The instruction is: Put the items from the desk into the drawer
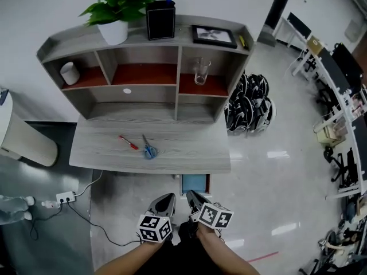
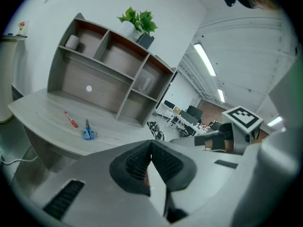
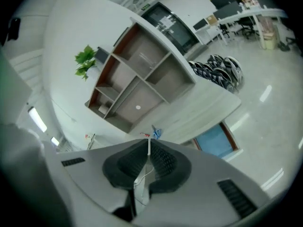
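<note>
fingers [image 2: 135, 163] of your left gripper [image 2: 151, 144] were pressed together with nothing between their ribbed black pads, and your right gripper [image 3: 149, 143] was closed and empty in the same way. both grippers hung side by side in front of you, well short of the desk [image 1: 195, 153], a pale grey wood-grain top with a rounded front edge.

two items lay on the desk, left of centre and just beside each other: a slim red pen [image 1: 128, 142] and a small pair of scissors [image 1: 149, 149] with blue plastic handles and metal blades that looked closed. the drawer [image 1: 195, 183] stood open under the desk's front edge, to the right of them, showing a flat blue lining.

both items looked light and stiff. the pen was probably smooth and round, so it was likely to roll or slip, and a pinch across the middle of its barrel seemed safest. the scissors lay flat and low on the wood. the thicker handle loops, or the pivot where the blades met, looked like the best places to grip, since the thin blades would give the pads little to hold. neither item seemed fragile, though the blade tips were pointed.
</note>
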`<state>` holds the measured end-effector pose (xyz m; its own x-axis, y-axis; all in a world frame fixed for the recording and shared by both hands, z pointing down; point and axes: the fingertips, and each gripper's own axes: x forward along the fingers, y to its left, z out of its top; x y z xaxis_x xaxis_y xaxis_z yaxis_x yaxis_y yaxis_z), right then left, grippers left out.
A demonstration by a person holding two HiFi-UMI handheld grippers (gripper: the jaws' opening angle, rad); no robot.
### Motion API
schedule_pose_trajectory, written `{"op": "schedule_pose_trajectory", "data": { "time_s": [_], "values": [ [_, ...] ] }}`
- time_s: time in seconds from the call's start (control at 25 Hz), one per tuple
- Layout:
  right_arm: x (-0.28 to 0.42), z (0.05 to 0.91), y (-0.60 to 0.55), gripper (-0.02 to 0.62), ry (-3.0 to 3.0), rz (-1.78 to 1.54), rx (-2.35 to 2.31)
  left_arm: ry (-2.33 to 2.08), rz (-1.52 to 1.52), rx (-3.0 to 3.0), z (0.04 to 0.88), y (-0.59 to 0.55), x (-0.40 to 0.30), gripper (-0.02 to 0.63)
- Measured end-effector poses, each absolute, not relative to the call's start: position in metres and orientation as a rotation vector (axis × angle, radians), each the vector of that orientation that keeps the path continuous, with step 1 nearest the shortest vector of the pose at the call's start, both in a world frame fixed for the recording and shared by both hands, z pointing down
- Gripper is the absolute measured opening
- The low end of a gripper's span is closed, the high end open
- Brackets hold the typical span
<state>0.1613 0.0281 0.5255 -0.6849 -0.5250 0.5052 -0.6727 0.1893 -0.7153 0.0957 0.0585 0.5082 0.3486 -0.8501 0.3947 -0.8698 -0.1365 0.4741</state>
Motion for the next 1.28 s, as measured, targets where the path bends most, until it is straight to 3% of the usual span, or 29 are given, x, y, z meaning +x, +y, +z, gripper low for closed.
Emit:
{"op": "schedule_pose_trajectory", "data": {
  "time_s": [0.36, 0.6, 1.28],
  "values": [
    [0.134, 0.451, 0.023, 0.029, -2.538, 0.784, 1.182, -1.647, -0.042, 2.04, 0.45, 0.053, 0.075, 0.014],
    [0.123, 0.414, 0.028, 0.029, -2.635, 0.477, 1.195, -1.698, -0.08, 2.099, 0.425, 0.053, 0.058, 0.014],
    [0.079, 0.393, 0.056, 0.028, -2.705, 0.293, 1.214, -1.807, -0.074, 2.248, 0.391, 0.077, 0.023, 0.012]
  ]
}}
